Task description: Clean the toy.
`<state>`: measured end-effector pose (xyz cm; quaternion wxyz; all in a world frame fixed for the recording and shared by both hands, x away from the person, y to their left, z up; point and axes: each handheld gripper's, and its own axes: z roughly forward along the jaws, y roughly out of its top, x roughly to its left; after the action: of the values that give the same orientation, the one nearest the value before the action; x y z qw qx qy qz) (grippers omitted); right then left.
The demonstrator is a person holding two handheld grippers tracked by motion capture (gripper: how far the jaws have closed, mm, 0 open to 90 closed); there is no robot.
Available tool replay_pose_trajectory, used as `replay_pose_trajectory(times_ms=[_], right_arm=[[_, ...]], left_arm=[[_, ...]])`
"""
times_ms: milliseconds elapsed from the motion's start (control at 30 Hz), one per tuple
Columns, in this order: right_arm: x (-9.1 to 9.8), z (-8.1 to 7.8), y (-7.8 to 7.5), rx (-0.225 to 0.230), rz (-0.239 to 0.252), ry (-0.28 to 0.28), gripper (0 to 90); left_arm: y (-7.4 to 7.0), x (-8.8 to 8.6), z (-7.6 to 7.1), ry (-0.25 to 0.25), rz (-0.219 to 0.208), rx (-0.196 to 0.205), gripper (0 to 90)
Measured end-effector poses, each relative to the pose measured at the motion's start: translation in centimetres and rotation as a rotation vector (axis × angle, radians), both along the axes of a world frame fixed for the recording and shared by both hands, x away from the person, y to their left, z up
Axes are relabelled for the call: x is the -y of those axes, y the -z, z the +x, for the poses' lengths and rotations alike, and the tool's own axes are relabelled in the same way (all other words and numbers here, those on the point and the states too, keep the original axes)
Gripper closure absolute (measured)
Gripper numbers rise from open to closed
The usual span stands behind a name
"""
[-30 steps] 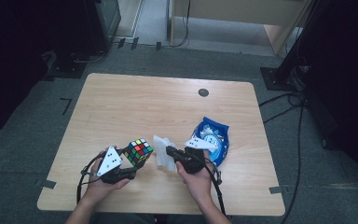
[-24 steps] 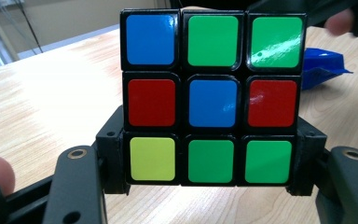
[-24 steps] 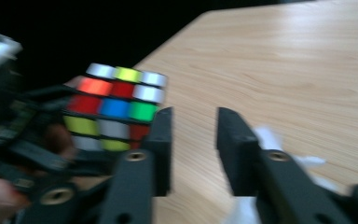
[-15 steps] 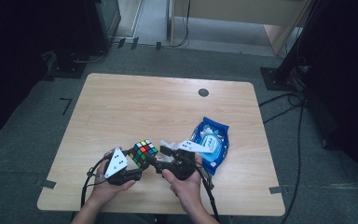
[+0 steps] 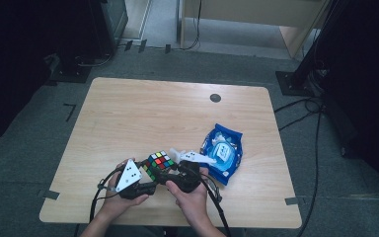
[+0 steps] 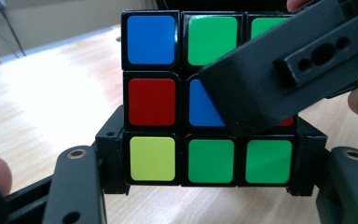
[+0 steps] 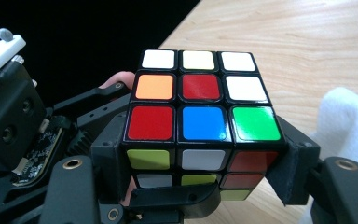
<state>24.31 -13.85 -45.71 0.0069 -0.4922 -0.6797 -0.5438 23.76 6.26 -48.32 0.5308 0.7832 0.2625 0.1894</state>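
A scrambled Rubik's cube (image 5: 159, 162) is held just above the table's near edge. My left gripper (image 5: 151, 174) is shut on it; in the left gripper view its pads clamp the bottom layer of the cube (image 6: 151, 102) from both sides. My right gripper (image 5: 171, 171) meets it from the right. Its jaws have just been closing, and in the right gripper view they stand on either side of the cube (image 7: 200, 88) with the pads against it. One right jaw crosses the cube's face in the left gripper view.
A crumpled white wipe (image 5: 192, 157) lies on the wooden table (image 5: 177, 113) just behind the right hand. A blue wipes pack (image 5: 223, 153) sits to its right. A dark round grommet (image 5: 215, 98) is near the far edge.
The right gripper has let go of the white wipe, which now lies on the table, and has moved left onto the cube. The left gripper keeps the cube, nearly still.
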Motion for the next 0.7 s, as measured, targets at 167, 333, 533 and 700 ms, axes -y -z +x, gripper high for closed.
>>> replay_pose_trajectory(times_ms=[167,333,533,700], right_arm=[[0.9,0.5,-0.1,-0.016,-0.005,0.026,34.5],[2.9,1.3,-0.8,-0.034,0.019,0.015,34.5],[2.5,1.5,-1.0,-0.065,-0.016,-0.081,34.4],[1.4,1.2,-0.8,-0.068,-0.06,-0.135,34.4]], left_arm=[[0.2,-0.5,0.2,0.059,0.041,0.0,30.5],[1.2,-0.9,0.8,0.04,0.141,-0.004,26.7],[0.8,-0.9,0.7,0.024,0.122,0.031,26.1],[0.8,-0.5,0.4,0.029,0.152,0.05,24.8]])
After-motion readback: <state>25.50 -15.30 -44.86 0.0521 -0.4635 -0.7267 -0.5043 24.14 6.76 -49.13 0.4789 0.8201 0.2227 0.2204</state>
